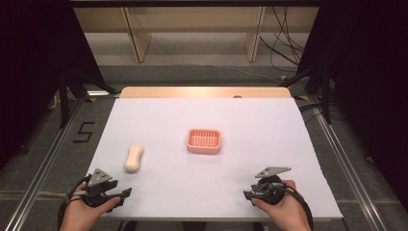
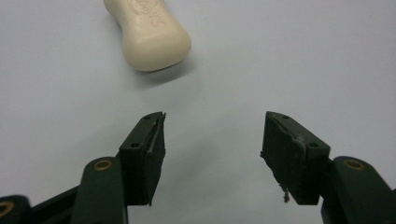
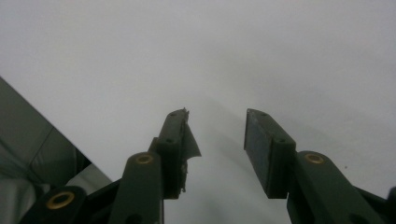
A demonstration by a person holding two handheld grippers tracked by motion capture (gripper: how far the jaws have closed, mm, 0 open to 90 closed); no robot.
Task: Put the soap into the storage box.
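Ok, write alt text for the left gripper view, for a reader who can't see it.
A cream, waisted bar of soap lies on a white table cover, just beyond the left gripper, whose two black jaws stand open with nothing between them. The soap sits ahead and left of the gap, touching neither jaw.

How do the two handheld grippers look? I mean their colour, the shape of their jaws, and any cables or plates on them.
The left gripper and the right gripper are both black, each topped by a grey three-cornered plate. Black cables trail back from them around the person's wrists. In the gripper views, each has two dark, blocky jaws with brass-coloured rivets at the joints and flat pads whose edges look worn and frayed. No sleeves are visible.
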